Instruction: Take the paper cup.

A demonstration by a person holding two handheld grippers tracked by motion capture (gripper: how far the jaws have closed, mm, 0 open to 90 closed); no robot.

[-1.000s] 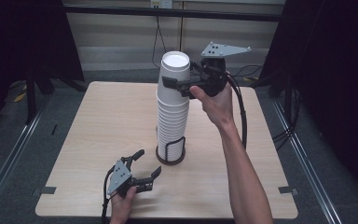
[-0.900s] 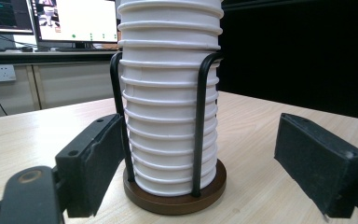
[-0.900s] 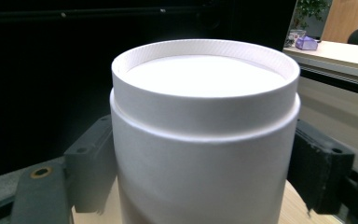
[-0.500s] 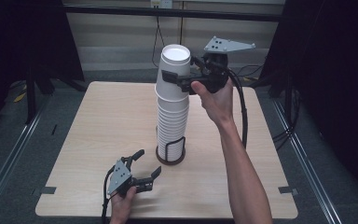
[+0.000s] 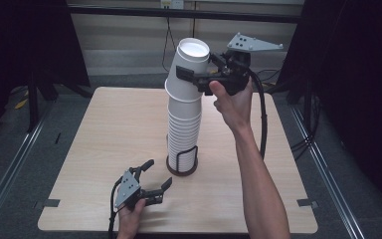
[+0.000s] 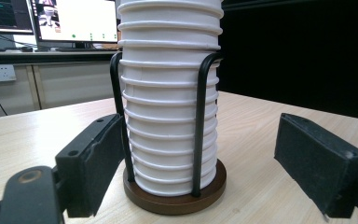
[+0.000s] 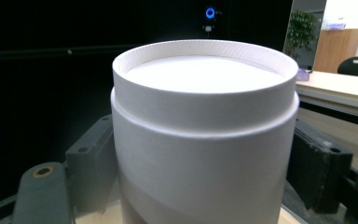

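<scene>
My right gripper (image 5: 195, 78) pinching top cup (image 5: 189, 69), tilted, at top of cup stack (image 5: 184, 124) in wire holder (image 5: 182, 162), table centre. My left gripper (image 5: 151, 181) spread, idle near holder base. Judging cup mostly lifted free; carrying and placing remain.

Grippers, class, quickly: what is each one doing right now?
Left gripper: open, holding nothing, low on the table near the cup stack.
Right gripper: shut on the top cup, which tilts off the stack.
</scene>
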